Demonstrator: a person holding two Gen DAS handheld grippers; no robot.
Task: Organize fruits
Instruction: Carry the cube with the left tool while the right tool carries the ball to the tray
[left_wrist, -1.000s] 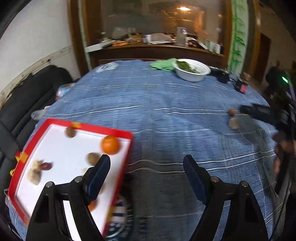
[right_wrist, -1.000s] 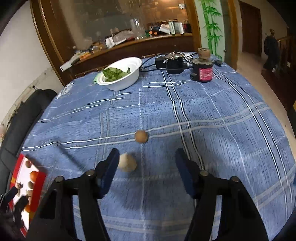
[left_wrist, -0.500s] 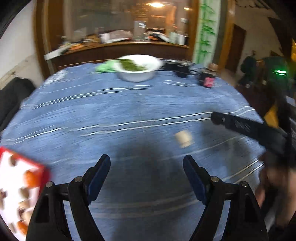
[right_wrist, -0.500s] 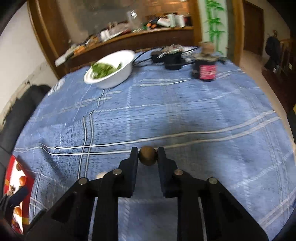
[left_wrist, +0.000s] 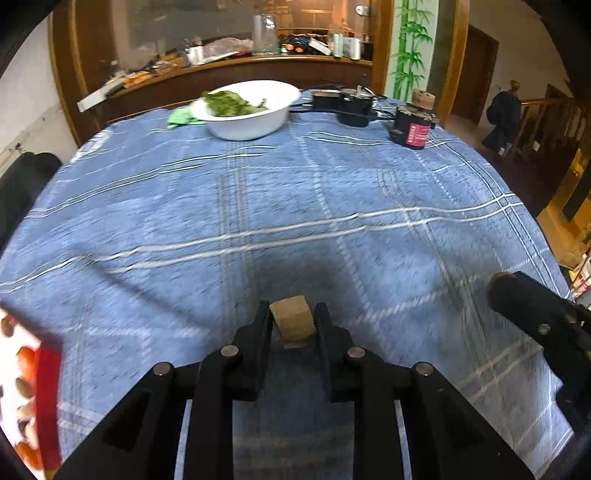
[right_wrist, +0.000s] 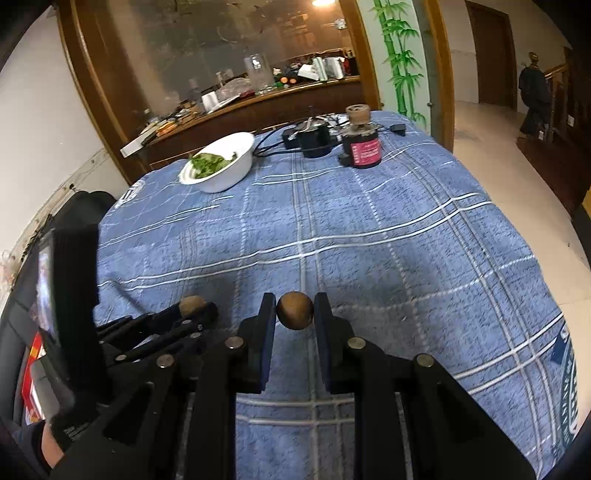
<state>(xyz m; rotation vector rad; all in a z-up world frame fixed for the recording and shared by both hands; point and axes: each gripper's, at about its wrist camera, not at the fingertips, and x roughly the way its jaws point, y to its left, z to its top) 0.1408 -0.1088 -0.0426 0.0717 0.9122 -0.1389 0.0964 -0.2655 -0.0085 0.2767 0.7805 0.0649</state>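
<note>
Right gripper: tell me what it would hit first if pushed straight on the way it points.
The right gripper, its jaws shut on a round brown fruit, points down at the blue checked tablecloth. It would likely meet bare cloth first, well short of the white bowl; depth is uncertain.

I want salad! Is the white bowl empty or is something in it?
Not empty. The white bowl holds a small heap of green leaves; much of its white inside is bare.
</note>
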